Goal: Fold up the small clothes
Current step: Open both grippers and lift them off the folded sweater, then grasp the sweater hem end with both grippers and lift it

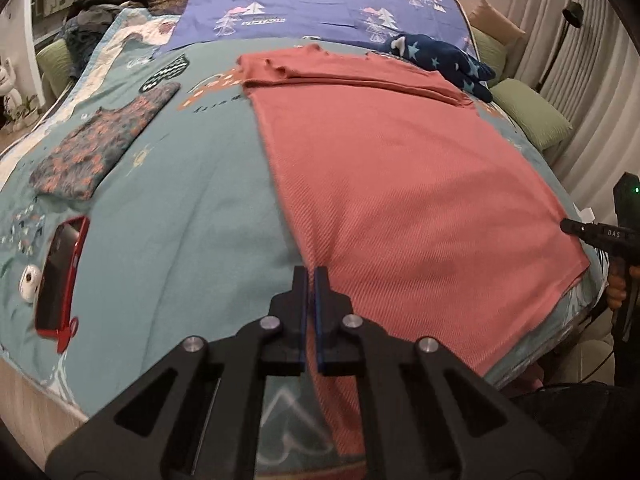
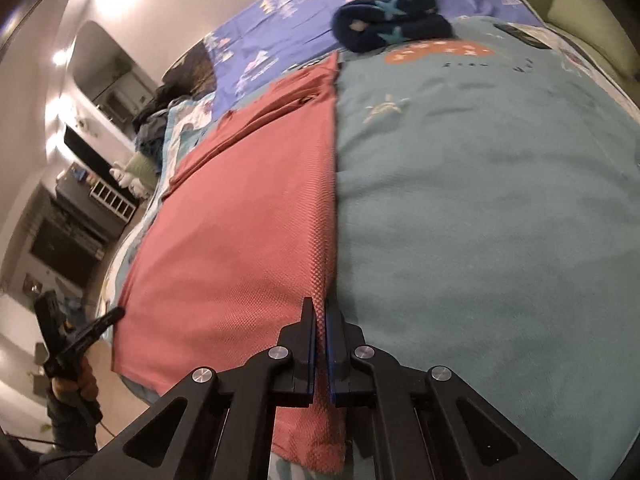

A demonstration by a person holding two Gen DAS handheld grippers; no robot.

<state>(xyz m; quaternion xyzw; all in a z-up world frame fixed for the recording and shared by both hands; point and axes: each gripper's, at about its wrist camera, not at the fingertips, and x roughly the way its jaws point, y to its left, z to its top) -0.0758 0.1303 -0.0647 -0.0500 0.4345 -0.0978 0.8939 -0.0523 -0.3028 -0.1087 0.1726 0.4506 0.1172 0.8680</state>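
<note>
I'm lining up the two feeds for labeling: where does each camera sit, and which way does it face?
Left wrist: on the left gripper, looking down across the bed along the pink garment's left edge; the right gripper shows at far right.
Right wrist: on the right gripper, facing along the garment's right edge; the left gripper shows at lower left.
Shared: the garment, the starry navy item, the teal blanket.

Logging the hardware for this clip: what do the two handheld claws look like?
Both match: the left claw and right claw have matte black angular linkage arms with triangular cut-outs, round silver pivot bolts, and blue strips lining the inner finger faces. Seen from the side, the right claw's body carries white "DAS" lettering and a green indicator light.
</note>
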